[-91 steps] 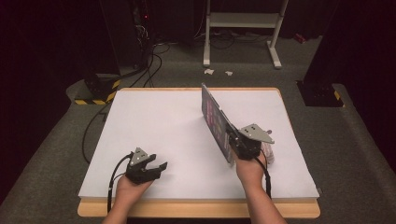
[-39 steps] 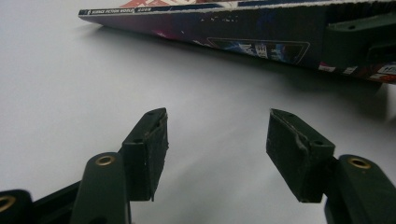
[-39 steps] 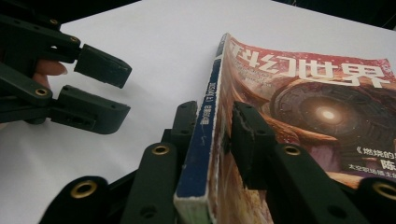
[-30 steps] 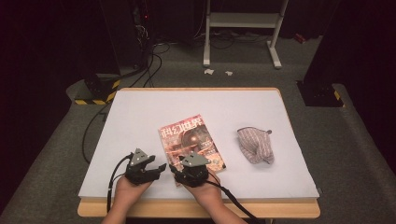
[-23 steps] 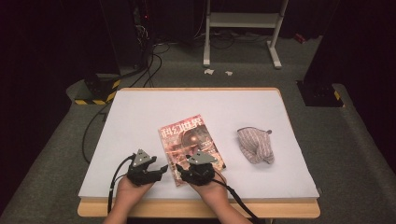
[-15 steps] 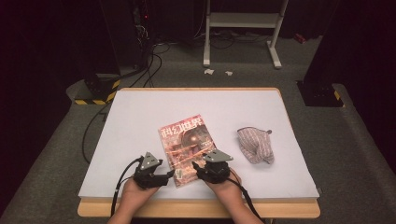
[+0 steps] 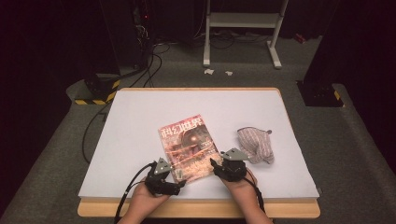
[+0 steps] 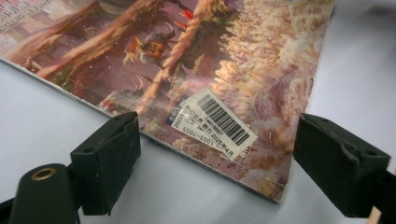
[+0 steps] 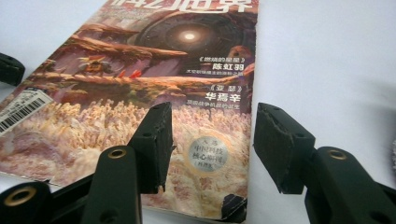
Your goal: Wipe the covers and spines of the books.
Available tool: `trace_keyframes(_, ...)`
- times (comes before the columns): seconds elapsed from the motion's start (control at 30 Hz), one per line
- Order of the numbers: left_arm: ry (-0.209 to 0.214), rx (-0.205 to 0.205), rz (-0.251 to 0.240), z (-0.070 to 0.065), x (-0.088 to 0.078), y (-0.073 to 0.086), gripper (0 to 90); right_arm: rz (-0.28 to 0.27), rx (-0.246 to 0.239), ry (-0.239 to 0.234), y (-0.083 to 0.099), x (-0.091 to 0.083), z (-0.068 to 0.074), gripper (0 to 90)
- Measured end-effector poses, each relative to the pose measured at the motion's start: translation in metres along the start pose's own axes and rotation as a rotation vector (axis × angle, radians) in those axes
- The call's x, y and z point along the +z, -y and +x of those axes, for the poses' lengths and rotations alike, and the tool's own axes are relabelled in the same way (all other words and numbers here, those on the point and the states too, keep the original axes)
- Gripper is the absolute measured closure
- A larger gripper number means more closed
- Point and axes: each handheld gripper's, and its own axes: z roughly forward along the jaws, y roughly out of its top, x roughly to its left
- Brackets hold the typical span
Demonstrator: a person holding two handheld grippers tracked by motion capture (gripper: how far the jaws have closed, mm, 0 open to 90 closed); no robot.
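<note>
The magazine point(image 7: 189, 147) lies flat, cover up, on the counter point(image 7: 140, 121), nearer its front edge than its back one, with a striped cloth pouch point(image 7: 256, 145) to its right. It looks thin, light and floppy — a glossy cover that would slip and sag if pinched at one corner, so the bound edge or both near corners seem the best hold.

The left tongs point(image 8: 215, 163) stand wide open and have just been opening, the barcode corner between the jaws but unpressed. The right tongs point(image 9: 210, 144) stand partly open above the cover, gripping nothing.

Three seconds ago the magazine stood on edge in the right tongs; now both hands sit at its near corners.
</note>
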Motion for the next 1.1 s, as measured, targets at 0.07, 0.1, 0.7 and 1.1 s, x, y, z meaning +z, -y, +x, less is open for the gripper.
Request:
trace_keyframes(0.07,0.001,-0.001,0.002,-0.001,0.000,0.000,14.9,0.002,0.006,0.001,0.001,0.001,-0.001,47.4)
trace_keyframes(0.1,-0.002,0.010,0.004,-0.001,0.000,0.001,14.6,0.004,0.013,0.000,0.001,0.001,-0.002,47.4)
trace_keyframes(0.7,-0.015,0.019,0.018,0.008,-0.004,0.002,19.3,0.017,0.044,-0.007,0.002,0.003,-0.005,47.5)
trace_keyframes(1.1,-0.057,-0.033,0.003,0.028,-0.011,0.004,32.0,0.080,0.051,-0.041,0.005,0.010,-0.002,49.2)
